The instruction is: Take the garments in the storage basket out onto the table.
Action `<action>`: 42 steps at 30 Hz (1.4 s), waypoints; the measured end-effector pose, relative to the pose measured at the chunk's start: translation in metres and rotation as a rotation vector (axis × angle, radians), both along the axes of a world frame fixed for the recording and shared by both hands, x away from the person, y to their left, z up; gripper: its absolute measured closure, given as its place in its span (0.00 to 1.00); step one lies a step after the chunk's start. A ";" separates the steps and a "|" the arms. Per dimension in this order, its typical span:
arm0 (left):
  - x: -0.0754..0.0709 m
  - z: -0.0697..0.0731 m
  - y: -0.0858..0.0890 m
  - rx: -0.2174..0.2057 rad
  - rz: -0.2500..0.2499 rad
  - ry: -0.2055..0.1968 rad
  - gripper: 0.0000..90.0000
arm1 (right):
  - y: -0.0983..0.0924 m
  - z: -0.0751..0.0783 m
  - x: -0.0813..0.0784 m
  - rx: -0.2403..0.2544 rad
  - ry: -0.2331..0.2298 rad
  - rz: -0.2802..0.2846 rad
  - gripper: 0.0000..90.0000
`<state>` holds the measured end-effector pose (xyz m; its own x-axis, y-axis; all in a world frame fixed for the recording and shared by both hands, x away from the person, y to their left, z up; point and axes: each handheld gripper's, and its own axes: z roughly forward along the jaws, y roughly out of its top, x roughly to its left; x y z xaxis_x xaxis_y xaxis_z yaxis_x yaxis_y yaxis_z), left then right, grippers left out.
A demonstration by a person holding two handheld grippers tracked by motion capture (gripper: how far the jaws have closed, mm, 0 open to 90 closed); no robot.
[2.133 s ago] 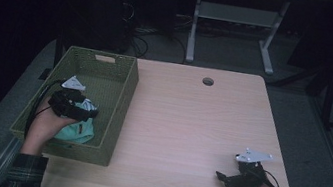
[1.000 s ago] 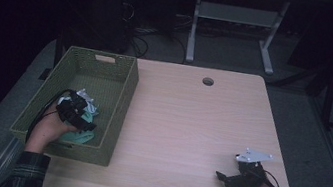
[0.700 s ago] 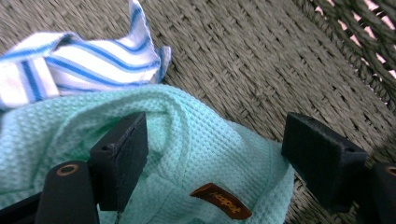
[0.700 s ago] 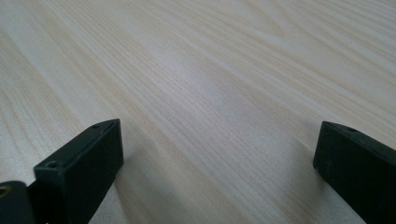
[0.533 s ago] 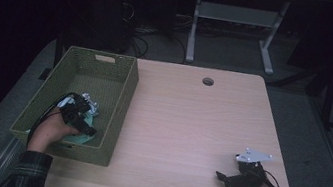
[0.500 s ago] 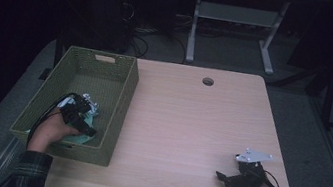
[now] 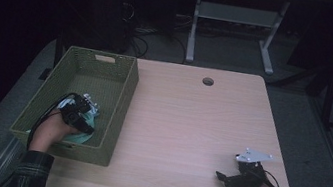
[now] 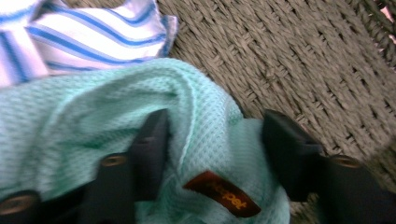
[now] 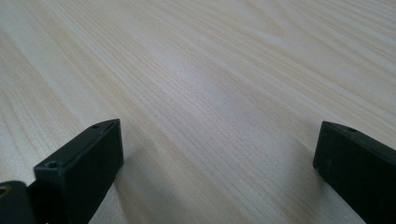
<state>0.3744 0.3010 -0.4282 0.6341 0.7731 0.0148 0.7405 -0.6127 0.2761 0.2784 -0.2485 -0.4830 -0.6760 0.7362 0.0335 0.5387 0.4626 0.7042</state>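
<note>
1. While the left claw (image 7: 84,117) reaches down into the green woven basket (image 7: 121,97) at the left of the high view, its jaws have just been closing, with a fold of the mint-green cloth (image 8: 93,121) between them.
2. In the left gripper view the fold bulges up between the two black jaws and both pads look pressed into the fabric, so I judge the claw to be clenched on the cloth; a small brown label (image 8: 222,199) sits on the cloth at the bottom middle of that frame.
3. That cloth lies on the basket floor, in the lower part of the basket as the high view shows it; a blue-and-white striped cloth (image 8: 88,35) lies just behind it, at the upper left of the left gripper view, touching or overlapping its edge.
4. At the lower right of the high view the right claw (image 7: 222,177) rests on the desk (image 7: 190,122), well apart from the basket, its jaws spread wide over bare wood with nothing between them.
5. As I judge it, the grasp is made or nearly made; lifting the cloth out over the basket wall and setting it on the desk is not yet done, and the striped cloth is untouched.
</note>
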 end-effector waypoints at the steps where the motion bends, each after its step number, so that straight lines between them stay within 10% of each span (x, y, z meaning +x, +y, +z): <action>1: 0.000 0.001 0.001 0.010 -0.009 -0.001 0.63 | 0.000 0.000 0.000 0.000 0.000 0.000 0.02; 10: 0.000 0.009 0.003 -0.003 0.019 -0.028 0.85 | 0.000 0.000 0.000 0.000 0.000 0.000 0.02; 42: -0.027 0.082 0.039 -0.504 0.082 -0.466 0.85 | 0.000 0.000 0.000 0.000 0.000 0.000 0.02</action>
